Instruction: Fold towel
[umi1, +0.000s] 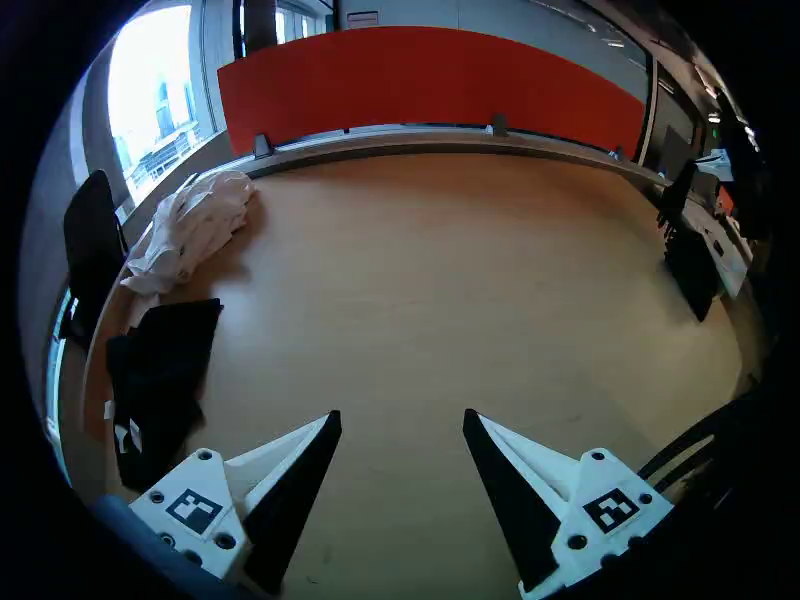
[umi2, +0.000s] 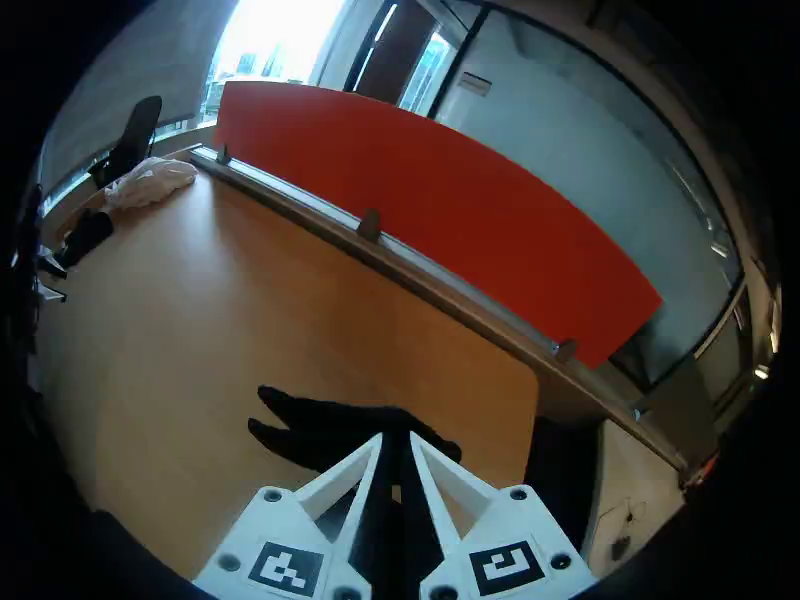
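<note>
Entry, fold towel. My right gripper (umi2: 395, 437) had its fingers drawn narrow, tips sunk into the black towel (umi2: 330, 425) at the lower centre of the right gripper view. I judged both fingers were pinching a raised bit of it, though the dark inner pads made the contact line hard to read. The towel lay near the worktop's (umi2: 200, 330) right-hand corner, one ragged edge spread out to the left. It was soft, matte and limp, with no fold line showing, so I took the fold as barely begun.

My left gripper (umi1: 400, 415) hung over bare wood with its fingers spread wide and nothing between them. I judged that it was held ready to take a second corner.

Materials: the worktop was smooth pale-brown wood grain with a faint sheen. The fingers were white plastic wedges with black inner faces and square printed markers.

In the upper left of the left gripper view sat a crumpled white cloth (umi1: 200, 225), and below it, at the left edge, a flat dark cloth (umi1: 160, 375). Both were well apart from my fingers, probably set aside as separate items. A red partition (umi1: 430, 85) ran along the far side, on a grey rail.
</note>
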